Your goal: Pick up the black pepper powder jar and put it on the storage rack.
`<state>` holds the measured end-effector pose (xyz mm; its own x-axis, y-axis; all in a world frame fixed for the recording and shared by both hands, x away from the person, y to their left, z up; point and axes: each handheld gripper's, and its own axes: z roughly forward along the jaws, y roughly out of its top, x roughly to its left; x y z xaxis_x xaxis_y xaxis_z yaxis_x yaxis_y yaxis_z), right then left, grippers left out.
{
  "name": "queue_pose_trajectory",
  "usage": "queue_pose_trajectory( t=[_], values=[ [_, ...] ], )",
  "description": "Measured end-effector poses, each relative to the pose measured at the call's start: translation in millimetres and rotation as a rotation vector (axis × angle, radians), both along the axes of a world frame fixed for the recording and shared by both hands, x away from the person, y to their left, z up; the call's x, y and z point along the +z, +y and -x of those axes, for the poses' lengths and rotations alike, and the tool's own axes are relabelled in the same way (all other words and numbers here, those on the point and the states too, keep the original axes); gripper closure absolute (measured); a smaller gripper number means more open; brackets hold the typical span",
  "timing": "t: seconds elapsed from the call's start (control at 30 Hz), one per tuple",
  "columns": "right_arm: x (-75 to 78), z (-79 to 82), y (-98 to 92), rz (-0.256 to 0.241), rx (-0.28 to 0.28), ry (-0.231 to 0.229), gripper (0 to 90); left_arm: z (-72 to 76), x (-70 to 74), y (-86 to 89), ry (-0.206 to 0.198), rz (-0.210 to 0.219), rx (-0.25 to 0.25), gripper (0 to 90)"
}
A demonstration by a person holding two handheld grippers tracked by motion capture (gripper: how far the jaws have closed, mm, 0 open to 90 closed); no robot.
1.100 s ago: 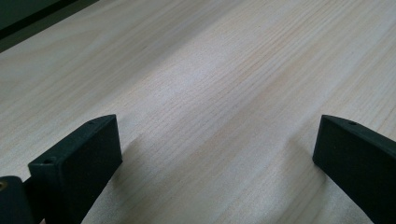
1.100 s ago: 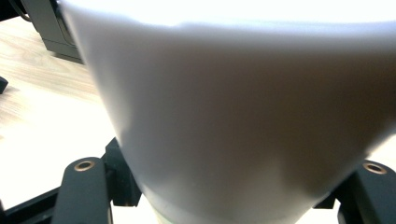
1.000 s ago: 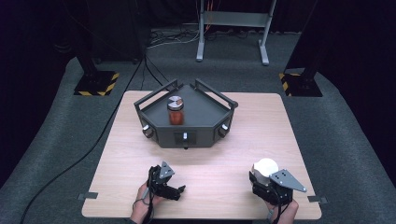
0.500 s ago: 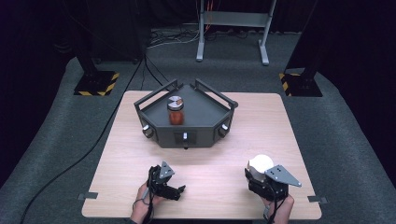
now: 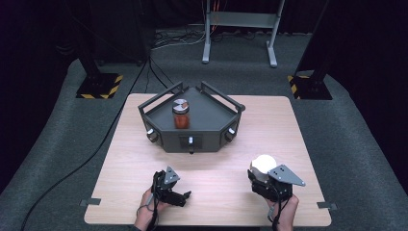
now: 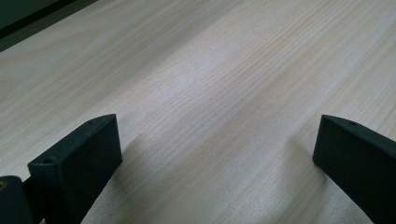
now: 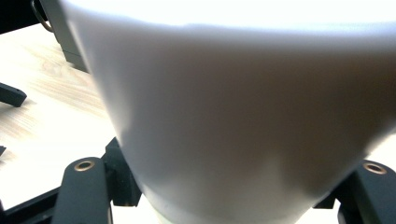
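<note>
White cup (image 5: 262, 164) sits between the jaws of my right tool (image 5: 270, 182), near the front right of the worktop (image 5: 269, 125). In the right gripper view the cup (image 7: 243, 116) is right up against the lens: smooth, matte, round wall that widens upward, jaws pressed against its lower sides, so the right tool is pinching it. Can't tell whether it is touching the wood or lifted just off it.

My left tool (image 5: 169, 188) is low at the front left, lying on its side. In the left gripper view its jaws are spread wide with bare wood between them, nothing gripped. Jaw blocks are black, flat-faced, square-edged, each with a small hole near the tip.

Worktop is pale wood laminate with fine straight grain and rounded corners.

Around: dark grey tray (image 5: 211, 115) sits mid-worktop toward the far side, angular wedge-like outline, raised rail handles on its far edges, round knobs on the front corners and a small light fitting on the front face. Inside it stands a jar (image 5: 181, 114), upright, reddish-orange contents, lid in grey and white segments. Tray and jar are well apart from both tools.

Open wood lies between cup and tray, nothing standing in the way. Grey carpet floor (image 5: 356, 144) surrounds the worktop.
</note>
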<state>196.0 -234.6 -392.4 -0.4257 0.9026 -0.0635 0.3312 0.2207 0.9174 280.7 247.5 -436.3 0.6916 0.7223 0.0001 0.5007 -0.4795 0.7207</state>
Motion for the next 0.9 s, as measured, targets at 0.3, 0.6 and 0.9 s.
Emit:
queue_pose_trajectory(
  t=[0.3,0.6,0.9],
  values=[
    [3.7,-7.6,4.2,0.008,0.022,-0.007,30.0,0.0,0.0,0.0,0.000,0.000,0.000,0.8],
    [7.0,-15.4,7.2,0.017,0.037,-0.005,29.9,0.0,0.0,0.0,0.000,0.000,0.000,0.8],
    [10.0,-23.6,7.2,0.011,0.055,0.000,30.0,0.0,0.0,0.0,0.000,0.000,0.000,0.7]
  ],
)
